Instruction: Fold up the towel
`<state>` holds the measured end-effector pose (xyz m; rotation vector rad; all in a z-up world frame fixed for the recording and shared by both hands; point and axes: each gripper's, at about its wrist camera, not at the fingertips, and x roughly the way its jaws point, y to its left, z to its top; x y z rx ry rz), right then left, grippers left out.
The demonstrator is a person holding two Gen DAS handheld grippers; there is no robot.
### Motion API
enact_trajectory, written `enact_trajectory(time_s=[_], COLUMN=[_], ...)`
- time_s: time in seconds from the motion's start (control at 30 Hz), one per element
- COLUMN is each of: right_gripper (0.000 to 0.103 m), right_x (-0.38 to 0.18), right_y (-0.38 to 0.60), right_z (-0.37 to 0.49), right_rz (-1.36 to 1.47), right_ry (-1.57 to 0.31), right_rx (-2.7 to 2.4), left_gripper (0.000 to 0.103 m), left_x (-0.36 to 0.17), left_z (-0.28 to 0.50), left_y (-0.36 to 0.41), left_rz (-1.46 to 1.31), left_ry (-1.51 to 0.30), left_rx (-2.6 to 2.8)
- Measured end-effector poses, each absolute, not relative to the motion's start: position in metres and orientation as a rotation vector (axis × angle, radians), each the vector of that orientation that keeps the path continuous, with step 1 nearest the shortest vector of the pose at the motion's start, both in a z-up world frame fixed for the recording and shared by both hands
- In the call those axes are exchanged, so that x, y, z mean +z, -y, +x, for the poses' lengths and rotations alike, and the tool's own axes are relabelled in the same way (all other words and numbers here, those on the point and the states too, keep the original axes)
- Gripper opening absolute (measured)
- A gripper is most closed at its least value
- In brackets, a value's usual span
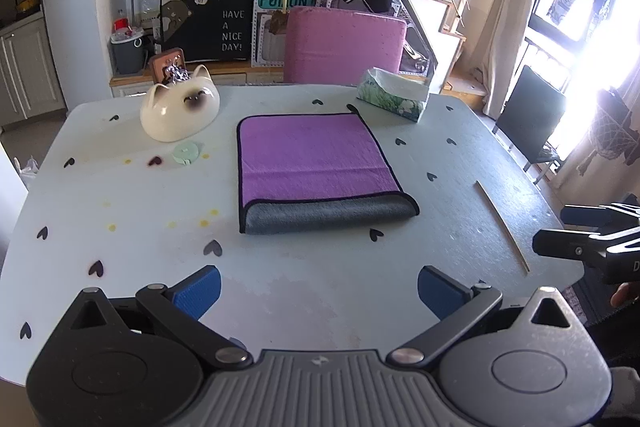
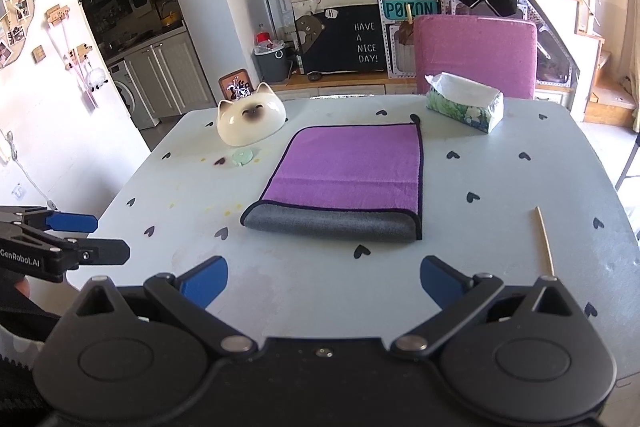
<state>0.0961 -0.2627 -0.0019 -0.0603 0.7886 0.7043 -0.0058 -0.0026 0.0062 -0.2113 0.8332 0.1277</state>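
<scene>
We saw the purple microfibre towel with a grey underside and dark trim (image 1: 316,157) lying folded flat mid-way across the pale worktop with small heart prints (image 1: 120,195). The grey fold edge faced us; the purple face was up.

Landmark = towel. Left tongs (image 1: 319,290) hovered over bare worktop on the near side of the towel, blue pads spread wide, gripping nothing, not touching the towel. Right tongs (image 2: 323,283) did the same: near side of the towel, pads wide apart, empty, clear of the cloth. From the left wrist view the right tongs also showed off to the towel's right, near the worktop edge. From the right wrist view the left tongs showed off to the towel's left.

Other items relative to the towel:
- cream ceramic cat-face bowl (image 1: 180,111) sat at far left, apart from it
- small mint-green round disc (image 1: 186,151) lay just left, near the bowl
- green floral tissue box (image 1: 394,94) sat far right, close to the towel's far corner, not touching
- thin wooden stick (image 2: 544,241) lay to the right, well apart
- pink upholstered chair (image 2: 474,55) stood beyond the towel, behind the worktop
</scene>
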Motion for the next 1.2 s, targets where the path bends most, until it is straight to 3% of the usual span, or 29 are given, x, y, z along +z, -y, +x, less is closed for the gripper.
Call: enact_trajectory(time_s=[0.67, 1.2], right_gripper=[0.103, 0.103], right_x=[0.004, -0.023], right_y=[0.266, 0.255], right_z=[0.136, 0.201], right_rz=[-0.097, -0.095], right_ry=[-0.694, -0.657], right_rx=[0.696, 0.703], left_gripper=[0.103, 0.103], left_x=[0.016, -0.014], left_z=[0.035, 0.095], left_y=[-0.002, -0.016], left_rz=[-0.158, -0.130], left_ry=[-0.748, -0.693], left_rx=[0.164, 0.244])
